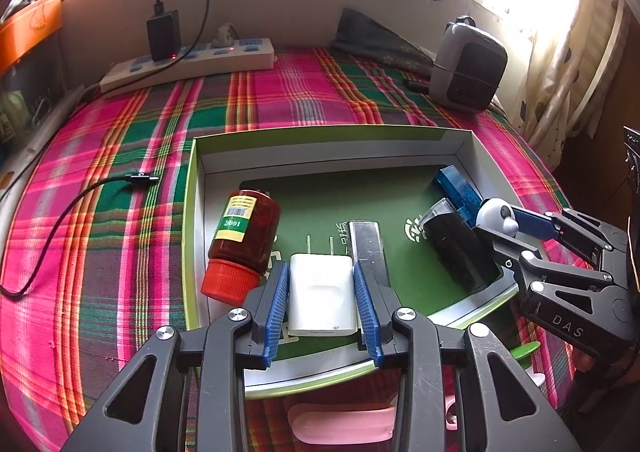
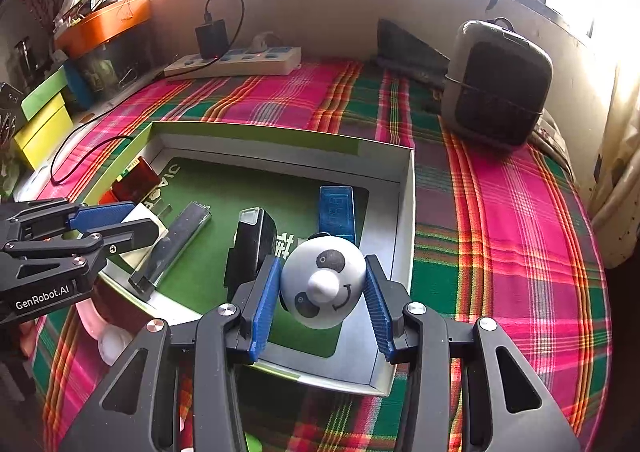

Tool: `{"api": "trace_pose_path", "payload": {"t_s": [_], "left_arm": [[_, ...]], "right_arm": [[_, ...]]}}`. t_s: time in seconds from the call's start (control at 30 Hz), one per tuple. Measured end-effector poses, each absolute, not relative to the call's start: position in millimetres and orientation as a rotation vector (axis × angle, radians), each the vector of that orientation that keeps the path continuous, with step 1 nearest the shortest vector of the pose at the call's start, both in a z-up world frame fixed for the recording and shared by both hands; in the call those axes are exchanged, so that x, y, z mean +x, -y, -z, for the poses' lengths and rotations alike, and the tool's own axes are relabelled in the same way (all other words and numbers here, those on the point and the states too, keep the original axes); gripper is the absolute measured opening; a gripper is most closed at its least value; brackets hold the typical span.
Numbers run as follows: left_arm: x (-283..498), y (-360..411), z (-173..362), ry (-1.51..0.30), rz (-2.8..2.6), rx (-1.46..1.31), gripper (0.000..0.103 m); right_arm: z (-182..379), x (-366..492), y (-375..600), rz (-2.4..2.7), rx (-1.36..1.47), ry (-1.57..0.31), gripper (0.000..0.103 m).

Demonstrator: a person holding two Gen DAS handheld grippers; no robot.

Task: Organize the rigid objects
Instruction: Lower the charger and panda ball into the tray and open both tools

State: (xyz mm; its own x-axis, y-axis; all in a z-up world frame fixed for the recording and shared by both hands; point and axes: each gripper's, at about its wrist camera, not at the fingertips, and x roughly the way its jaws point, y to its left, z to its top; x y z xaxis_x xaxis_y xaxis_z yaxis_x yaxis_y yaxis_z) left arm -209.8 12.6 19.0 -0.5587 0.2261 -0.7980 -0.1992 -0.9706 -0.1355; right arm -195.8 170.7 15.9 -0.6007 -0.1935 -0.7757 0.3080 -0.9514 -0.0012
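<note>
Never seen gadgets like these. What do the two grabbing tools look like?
Both tools are alike: black angular frames with triangular cut-outs, silver round screws and blue ribbed pads. The left tool reads "GenRobot.AI" on its side, the right tool "DAS".

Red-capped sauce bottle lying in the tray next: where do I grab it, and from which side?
Grip the sauce bottle across its broad body, coming from above. It lies on its side by the tray's left wall, so the fingers should straddle it crosswise; the cap looks too tapered.

Home room; plaid tablecloth (image 1: pixel 280 99); power strip (image 1: pixel 188 63); curtained window (image 1: pixel 560 51)
</note>
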Motion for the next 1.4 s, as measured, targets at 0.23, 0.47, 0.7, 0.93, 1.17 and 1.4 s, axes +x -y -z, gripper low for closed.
{"api": "trace_pose_path", "payload": {"t_s": [0.23, 0.47, 0.7, 0.93, 1.17, 1.4], "left_arm": [[-209.8, -12.8, -18.3, 0.023, -2.585, -1.331, 0.033], [-209.1, -14.0, -19.0, 0.02, -2.589, -1.324, 0.034], [-203.5, -11.3, -25.8, 0.041, -2.597, -1.29, 0.035], [-194.1, -9.8, -32.1, 0.054, -2.603, -1.258, 0.039], [-183.2, -8.8, -38.1, 0.066, -2.602, -1.225, 0.039], [-169.6, -4.4, -43.5, 0.082, -2.619, -1.196, 0.039]], "right_arm": [[-15.6, -196.8, -171.5, 2.573, 1.228, -0.173, 0.043], [-14.9, -196.2, -171.2, 2.572, 1.229, -0.166, 0.043], [-16.1, -193.1, -172.9, 2.58, 1.219, -0.155, 0.043], [-18.9, -187.7, -176.3, 2.603, 1.199, -0.139, 0.043], [-25.8, -179.3, -185.5, 2.634, 1.175, -0.082, 0.043], [-31.4, -166.4, -190.0, 2.652, 1.145, -0.048, 0.045]]}}
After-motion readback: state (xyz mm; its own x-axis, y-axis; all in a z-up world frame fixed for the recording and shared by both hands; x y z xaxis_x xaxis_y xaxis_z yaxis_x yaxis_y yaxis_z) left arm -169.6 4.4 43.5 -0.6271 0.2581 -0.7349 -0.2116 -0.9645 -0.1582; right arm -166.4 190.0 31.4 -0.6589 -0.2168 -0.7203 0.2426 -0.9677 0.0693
